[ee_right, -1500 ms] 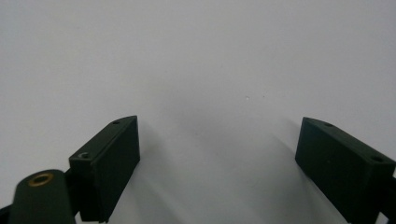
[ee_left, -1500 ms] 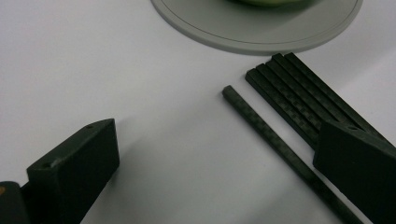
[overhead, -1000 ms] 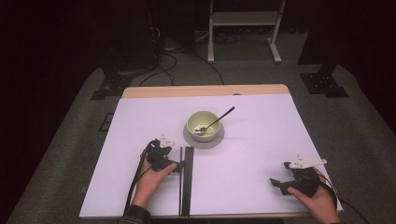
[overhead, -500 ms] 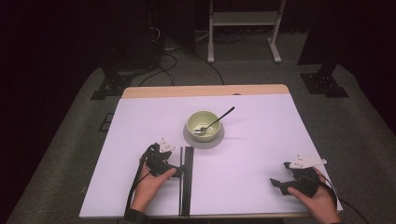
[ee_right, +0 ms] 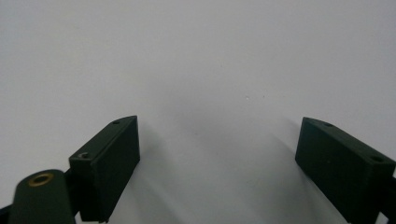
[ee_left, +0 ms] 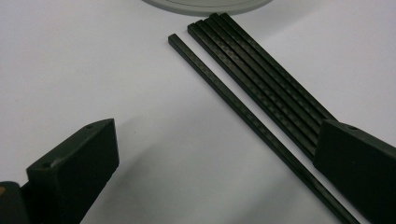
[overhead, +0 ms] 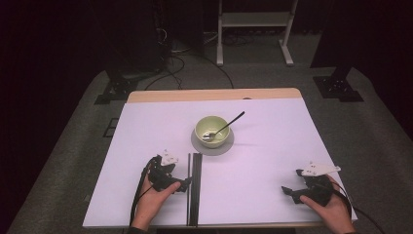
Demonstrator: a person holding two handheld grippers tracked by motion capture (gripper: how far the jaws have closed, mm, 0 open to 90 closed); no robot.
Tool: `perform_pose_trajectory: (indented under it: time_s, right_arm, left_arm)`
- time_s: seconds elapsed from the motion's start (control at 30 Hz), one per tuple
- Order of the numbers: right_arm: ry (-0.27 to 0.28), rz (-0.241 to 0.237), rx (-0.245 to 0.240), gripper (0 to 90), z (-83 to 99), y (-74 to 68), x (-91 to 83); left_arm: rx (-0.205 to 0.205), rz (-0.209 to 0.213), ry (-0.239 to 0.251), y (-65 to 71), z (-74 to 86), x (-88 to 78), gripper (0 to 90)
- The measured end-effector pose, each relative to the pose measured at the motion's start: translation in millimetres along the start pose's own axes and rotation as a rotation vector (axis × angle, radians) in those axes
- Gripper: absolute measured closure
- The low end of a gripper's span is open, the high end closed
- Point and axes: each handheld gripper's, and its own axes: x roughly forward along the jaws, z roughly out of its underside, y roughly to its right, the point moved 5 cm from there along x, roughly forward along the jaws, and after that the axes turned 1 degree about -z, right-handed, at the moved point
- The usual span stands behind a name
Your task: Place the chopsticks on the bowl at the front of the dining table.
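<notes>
In the high view we saw the left gripper [overhead: 181, 184] low over the white surface [overhead: 272, 146], held in the person's left hand [overhead: 152, 201] near the front edge, its tip just at the bundle of black rods [overhead: 195, 187]. The rods lay lengthwise, running from the front edge of the surface up toward the grey saucer [overhead: 212, 145]. On that saucer stood a pale green bowl [overhead: 212, 129] with a spoon [overhead: 225, 126] leaning in it, handle pointing to the far right. The right gripper [overhead: 290, 191] sat well apart from all this, near the front right corner, in the person's right hand [overhead: 331, 207]

In the left gripper view we found the jaws of the left gripper [ee_left: 217, 163] wide apart and clamped on nothing. The black rods [ee_left: 261, 79] ran diagonally across the surface [ee_left: 93, 70]; one single rod [ee_left: 224, 88] lay slightly separated from the four packed together, passing between the jaws, while the right-hand jaw covered the near part of the bundle. We could not tell whether that jaw touched them. The edge of the grey saucer [ee_left: 205, 3] showed at the top, just beyond the rod ends

In the right gripper view the right gripper [ee_right: 217, 154] had its jaws spread wide over bare surface [ee_right: 196, 56], holding nothing
</notes>
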Motion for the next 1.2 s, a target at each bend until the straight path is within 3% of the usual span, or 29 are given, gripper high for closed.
perform_pose_trajectory:
  time_s: [0.57,1.2]
  right_arm:
    - [0.000,0.000,-0.001,12.1,0.0,0.0,0.0]
    - [-0.001,0.000,-0.001,12.1,0.0,0.1,0.0]
  left_arm:
    - [-0.008,0.024,0.017,16.5,14.5,-16.8,0.0]
    - [0.005,0.027,-0.004,37.4,36.9,-27.0,0.0]
